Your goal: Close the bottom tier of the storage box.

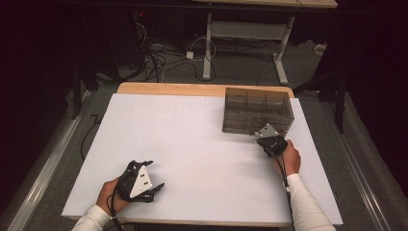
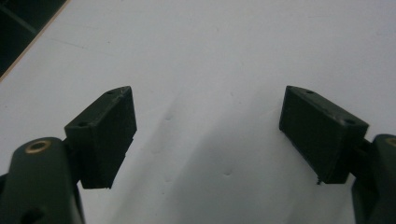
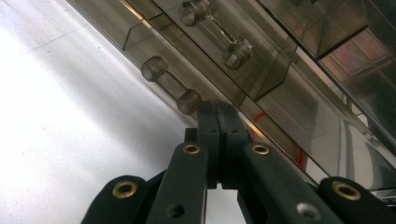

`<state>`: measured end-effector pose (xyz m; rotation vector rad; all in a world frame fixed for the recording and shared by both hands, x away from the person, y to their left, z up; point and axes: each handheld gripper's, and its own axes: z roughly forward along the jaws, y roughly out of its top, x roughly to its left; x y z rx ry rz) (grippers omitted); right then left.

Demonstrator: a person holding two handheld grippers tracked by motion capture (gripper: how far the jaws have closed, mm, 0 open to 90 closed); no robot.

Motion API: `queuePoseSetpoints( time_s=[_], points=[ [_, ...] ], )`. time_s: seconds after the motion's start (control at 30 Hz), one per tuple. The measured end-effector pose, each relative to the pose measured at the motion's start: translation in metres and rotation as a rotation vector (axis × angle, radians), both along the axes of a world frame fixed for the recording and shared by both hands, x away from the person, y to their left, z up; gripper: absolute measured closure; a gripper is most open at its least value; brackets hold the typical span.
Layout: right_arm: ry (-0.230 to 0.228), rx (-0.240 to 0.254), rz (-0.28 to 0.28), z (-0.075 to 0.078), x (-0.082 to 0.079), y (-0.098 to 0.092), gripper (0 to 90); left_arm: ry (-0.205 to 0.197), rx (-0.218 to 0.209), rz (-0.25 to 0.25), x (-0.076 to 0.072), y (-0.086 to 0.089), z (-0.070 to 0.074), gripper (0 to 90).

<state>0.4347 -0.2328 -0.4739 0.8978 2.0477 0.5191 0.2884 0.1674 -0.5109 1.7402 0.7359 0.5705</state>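
- A smoky, see-through plastic drawer box (image 1: 258, 110) is seen at about 1 o'clock on the counter (image 1: 192, 144), near its far right corner; it is rectangular, hard and glossy, with inner walls showing through the top.
- In the right gripper view two clear bar handles are counted on the box front, each a short rod between two round posts: a lower handle (image 3: 172, 86) and an upper handle (image 3: 217, 33).
- The right gripper (image 1: 272, 143) is held at the near front edge of the box, at roughly 3 o'clock on the counter; its two black fingers (image 3: 209, 126) are pressed flat together with nothing between them, their tips just beside the lower handle's near post. Whether the post is actually touched cannot be told.
- The left gripper (image 1: 153, 188) is rested at about 7 o'clock, well apart from the box; its two blocky matt fingers (image 2: 105, 135) are spread wide over bare surface, with nothing held.
- The counter is covered by a smooth white sheet, with a pale wooden edge showing at the far side.
- Beyond it, at 12 o'clock, a tangle of cables (image 1: 159, 57) and the white legs of another desk (image 1: 240, 43) are seen on grey floor.
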Motion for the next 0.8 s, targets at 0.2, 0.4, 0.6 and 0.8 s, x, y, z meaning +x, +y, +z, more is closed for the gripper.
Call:
queuePoseSetpoints(
  time_s=[0.2, 0.4, 0.6, 0.8],
  points=[
    [0.005, 0.001, 0.002, -0.0006, 0.0011, 0.0007, 90.0, 0.001, 0.002, -0.002, 0.0, -0.0001, -0.0004, 18.2],
    [0.007, -0.01, 0.001, -0.0013, 0.0026, 0.0014, 90.0, 0.002, 0.003, -0.002, 0.0, -0.0003, -0.0005, 18.2],
    [0.001, -0.018, 0.002, -0.0014, 0.0036, 0.0021, 90.0, 0.001, 0.003, -0.002, -0.0001, -0.0002, -0.0005, 18.2],
    [0.004, -0.021, -0.008, -0.0017, 0.0045, 0.0028, 90.0, 0.0, 0.004, -0.003, -0.0002, -0.0002, -0.0005, 18.2]
  ],
)
